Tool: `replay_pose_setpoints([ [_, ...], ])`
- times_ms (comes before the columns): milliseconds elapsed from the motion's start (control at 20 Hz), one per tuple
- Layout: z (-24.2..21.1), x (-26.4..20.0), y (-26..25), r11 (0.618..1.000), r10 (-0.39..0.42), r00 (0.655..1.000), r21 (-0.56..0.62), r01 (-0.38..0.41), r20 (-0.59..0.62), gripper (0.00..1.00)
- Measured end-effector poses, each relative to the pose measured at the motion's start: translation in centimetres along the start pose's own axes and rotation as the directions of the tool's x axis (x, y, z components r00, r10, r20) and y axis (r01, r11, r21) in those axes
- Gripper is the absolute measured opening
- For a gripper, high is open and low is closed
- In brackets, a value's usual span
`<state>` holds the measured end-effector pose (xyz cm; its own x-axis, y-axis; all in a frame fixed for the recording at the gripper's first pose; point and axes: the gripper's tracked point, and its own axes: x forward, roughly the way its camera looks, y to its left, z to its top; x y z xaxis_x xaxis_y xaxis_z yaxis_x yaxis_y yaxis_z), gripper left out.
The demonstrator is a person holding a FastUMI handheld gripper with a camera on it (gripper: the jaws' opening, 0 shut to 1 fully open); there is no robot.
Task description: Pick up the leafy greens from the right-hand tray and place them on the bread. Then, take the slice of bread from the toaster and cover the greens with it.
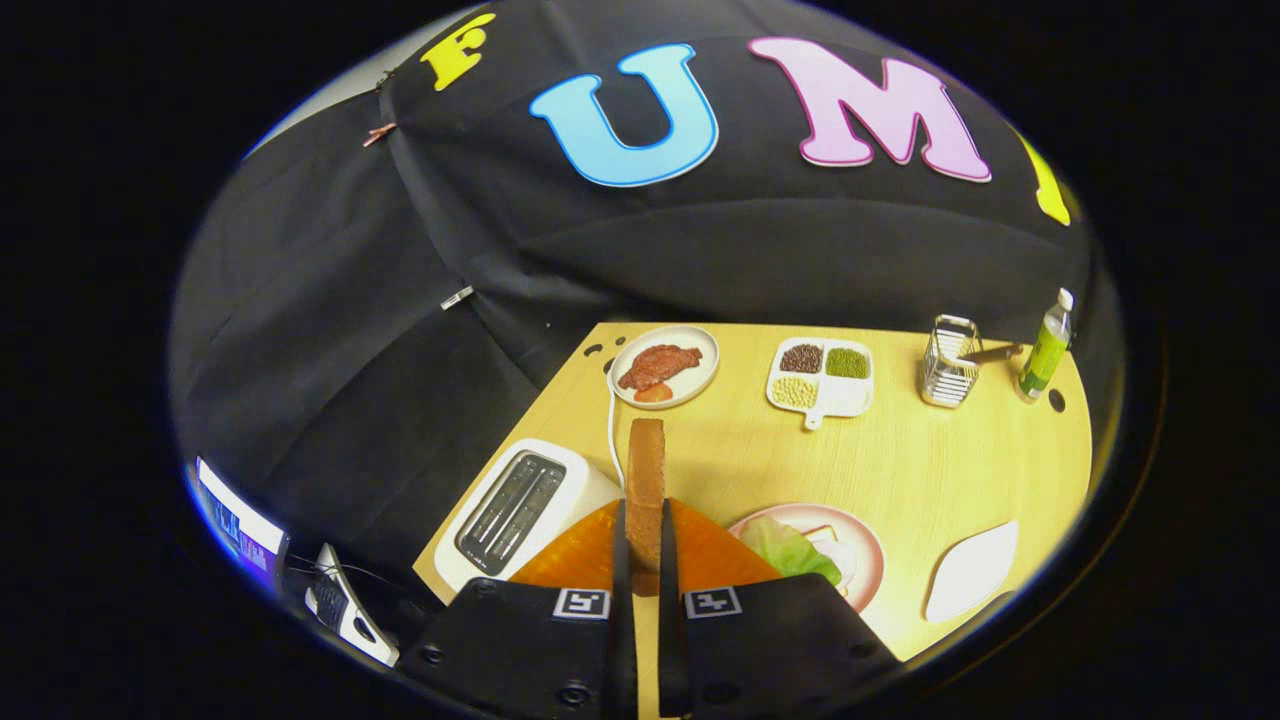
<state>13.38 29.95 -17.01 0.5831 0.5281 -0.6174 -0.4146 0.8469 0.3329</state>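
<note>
One worktop (pixel 900 470), toaster (pixel 525 505) at its near-left corner. Right of the toaster: pink plate (pixel 868 545) holding leafy greens (pixel 790 548) on bread (pixel 830 545). Claw (pixel 645 560) clamped on upright bread slice (pixel 646 480), just right of the toaster.

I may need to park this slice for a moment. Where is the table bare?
The gripper is shut on the bread slice. Bare wood lies between the divided tray, pink plate and white dish. Around the toaster it is crowded.
</note>
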Motion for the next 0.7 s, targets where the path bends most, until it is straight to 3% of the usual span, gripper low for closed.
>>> replay_pose_setpoints([
  [500,-6.2,3.3,-6.3,0.994,0.017,0.989,0.112,-0.001,-0.144,0.13],
  [700,-8.1,4.2,-9.0,0.987,-0.005,0.984,0.159,0.034,-0.177,0.12],
])
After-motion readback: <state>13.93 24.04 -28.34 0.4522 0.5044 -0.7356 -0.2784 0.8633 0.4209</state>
